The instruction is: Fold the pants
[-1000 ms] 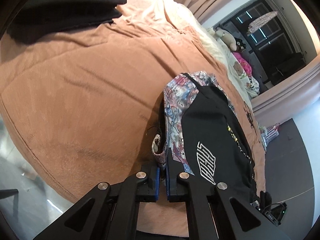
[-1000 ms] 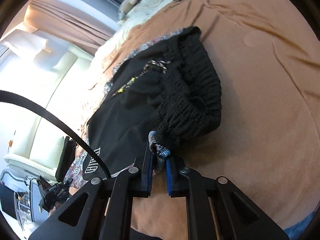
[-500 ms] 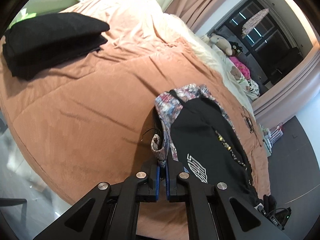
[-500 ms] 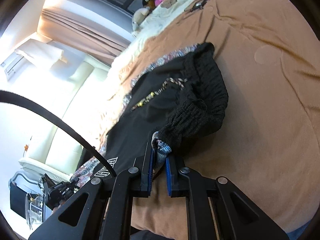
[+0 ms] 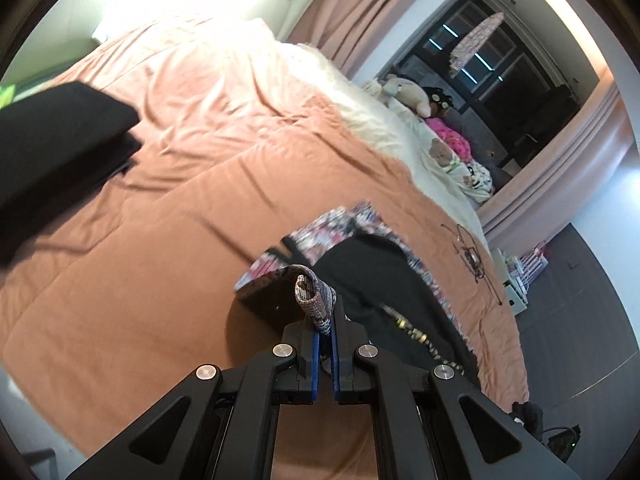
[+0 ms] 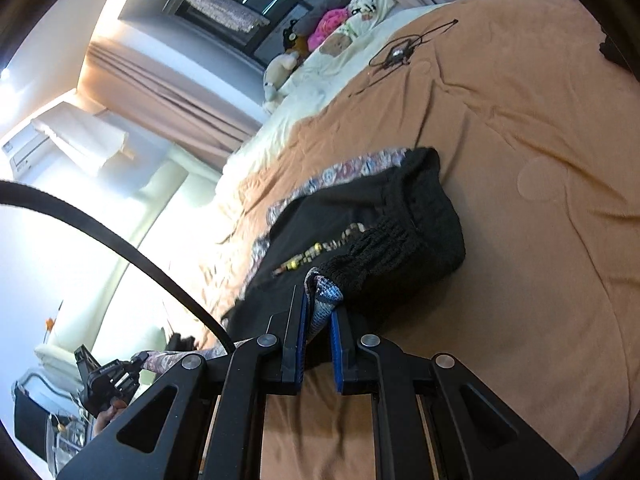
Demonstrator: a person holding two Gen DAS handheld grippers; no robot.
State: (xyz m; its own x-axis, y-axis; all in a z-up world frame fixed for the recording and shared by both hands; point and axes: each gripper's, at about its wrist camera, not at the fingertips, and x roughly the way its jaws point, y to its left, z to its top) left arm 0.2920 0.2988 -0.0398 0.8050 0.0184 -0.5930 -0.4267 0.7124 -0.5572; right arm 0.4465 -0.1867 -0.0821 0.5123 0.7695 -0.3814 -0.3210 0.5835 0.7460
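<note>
Left wrist view: the left gripper (image 5: pixel 325 330) is clamped on a gathered corner of the patterned hem of the pants (image 5: pixel 384 280), lifting it clear of the orange-brown bedspread (image 5: pixel 140 280) that spreads ahead and to its left. The garment, black with a floral-print underside and a beaded cord, drapes away ahead and to the right of the fingers, its lower part resting on the bed. A folded black garment (image 5: pixel 60 140) lies well apart, far to the upper left, likely a piece already done.

In the right wrist view, the right gripper (image 6: pixel 318 324) pinches a grey-blue fold of the same pants (image 6: pixel 360 232) between its blue pads (image 6: pixel 335 344), with the ribbed black waistband bunched just ahead and to the right. Holding two corners at once appears meant to keep the edge taut so one half can be carried over the other. The fold looks partway made. A tangled cable (image 6: pixel 400 50) lies far ahead on the bedspread (image 6: pixel 520 280), clear of the work.
</note>
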